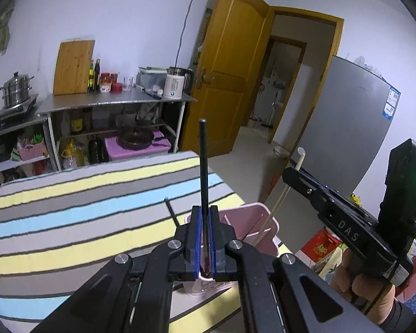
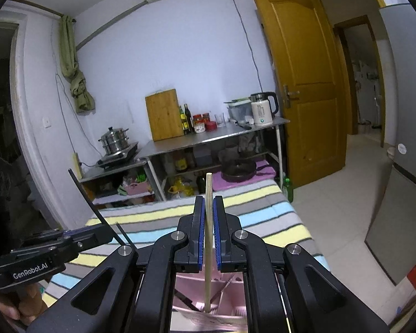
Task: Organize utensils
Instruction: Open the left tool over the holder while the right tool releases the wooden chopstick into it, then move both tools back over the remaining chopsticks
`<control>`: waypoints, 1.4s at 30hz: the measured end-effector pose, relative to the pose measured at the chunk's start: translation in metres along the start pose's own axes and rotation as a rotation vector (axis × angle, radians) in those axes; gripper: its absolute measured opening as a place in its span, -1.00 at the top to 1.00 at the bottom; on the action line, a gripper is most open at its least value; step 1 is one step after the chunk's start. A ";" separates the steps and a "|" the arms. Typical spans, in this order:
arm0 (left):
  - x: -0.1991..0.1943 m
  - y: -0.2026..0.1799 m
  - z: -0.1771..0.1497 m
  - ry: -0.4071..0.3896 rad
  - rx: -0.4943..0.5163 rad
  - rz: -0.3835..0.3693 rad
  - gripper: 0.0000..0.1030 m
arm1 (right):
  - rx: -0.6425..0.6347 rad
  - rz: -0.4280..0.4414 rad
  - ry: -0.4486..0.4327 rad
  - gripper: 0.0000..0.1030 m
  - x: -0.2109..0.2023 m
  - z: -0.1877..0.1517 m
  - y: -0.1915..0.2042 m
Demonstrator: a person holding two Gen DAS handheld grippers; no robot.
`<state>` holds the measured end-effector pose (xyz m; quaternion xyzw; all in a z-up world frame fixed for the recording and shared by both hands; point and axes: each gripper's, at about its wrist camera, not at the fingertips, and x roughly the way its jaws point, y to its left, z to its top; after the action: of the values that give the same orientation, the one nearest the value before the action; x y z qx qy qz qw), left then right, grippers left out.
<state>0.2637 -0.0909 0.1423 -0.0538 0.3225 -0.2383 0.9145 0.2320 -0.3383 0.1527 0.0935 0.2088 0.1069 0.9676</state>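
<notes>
The left tongs (image 1: 204,238) are clamped on a black chopstick (image 1: 203,166), its long axis running toward 12 o'clock. The right tongs (image 2: 207,230) are clamped on a pale chopstick (image 2: 208,236), also lying along 12 o'clock, with its near end dipping toward the pink holder (image 2: 230,285). That holder sits on the striped surface (image 1: 83,208), directly under both tongs at 6 o'clock. Judging by this, each stick must tip downward into a compartment; the right hand looks nearer.

Both views are evenly lit by cool, bluish indoor light; shadows are soft, straight lines are bowed by fisheye distortion, and dark vignetting is seen at the corners
</notes>
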 end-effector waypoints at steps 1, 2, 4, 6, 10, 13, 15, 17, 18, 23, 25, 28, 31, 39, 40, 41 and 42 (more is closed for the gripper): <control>0.002 0.001 -0.003 0.006 -0.002 -0.001 0.91 | 0.000 0.000 0.010 0.89 0.002 -0.003 0.000; 0.003 0.002 -0.006 0.014 -0.003 -0.001 0.91 | -0.001 0.001 0.021 0.89 0.003 -0.007 0.000; 0.005 0.003 -0.012 0.024 -0.004 -0.002 0.91 | -0.002 0.001 0.041 0.89 0.004 -0.015 0.001; 0.006 0.003 -0.018 0.036 -0.004 -0.001 0.91 | -0.006 0.000 0.064 0.89 0.004 -0.024 0.001; 0.015 0.005 -0.028 0.070 -0.010 0.001 0.91 | -0.013 -0.006 0.120 0.89 0.008 -0.042 0.002; 0.018 0.005 -0.036 0.094 -0.009 0.006 0.91 | -0.015 -0.020 0.165 0.89 0.014 -0.053 -0.001; 0.021 0.004 -0.039 0.105 -0.005 0.014 0.91 | -0.017 -0.024 0.185 0.88 0.016 -0.059 -0.004; 0.022 0.004 -0.042 0.114 -0.004 0.014 0.91 | -0.014 -0.018 0.195 0.88 0.015 -0.060 -0.006; 0.022 0.004 -0.043 0.116 -0.007 0.015 0.89 | -0.015 -0.016 0.206 0.87 0.015 -0.061 -0.007; 0.014 0.007 -0.045 0.106 -0.029 -0.001 0.64 | -0.016 -0.031 0.214 0.69 0.007 -0.063 -0.009; 0.010 0.010 -0.049 0.103 -0.039 -0.007 0.59 | -0.012 -0.035 0.209 0.64 0.002 -0.064 -0.010; 0.002 0.013 -0.055 0.096 -0.043 -0.009 0.56 | -0.004 -0.034 0.198 0.48 -0.005 -0.066 -0.012; -0.007 0.015 -0.063 0.090 -0.047 -0.006 0.56 | 0.002 -0.026 0.188 0.44 -0.017 -0.069 -0.013; -0.048 0.023 -0.101 0.035 -0.041 0.046 0.56 | -0.016 0.024 0.172 0.44 -0.043 -0.076 0.000; -0.053 0.024 -0.105 0.030 -0.041 0.057 0.56 | -0.021 0.030 0.171 0.44 -0.046 -0.079 0.002; -0.060 0.028 -0.112 0.021 -0.045 0.071 0.56 | -0.027 0.037 0.171 0.44 -0.048 -0.080 0.004; -0.065 0.030 -0.117 0.017 -0.048 0.082 0.56 | -0.031 0.044 0.171 0.44 -0.051 -0.083 0.006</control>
<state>0.1598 -0.0273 0.0796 -0.0603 0.3379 -0.1932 0.9192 0.1507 -0.3340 0.0997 0.0733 0.2869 0.1388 0.9450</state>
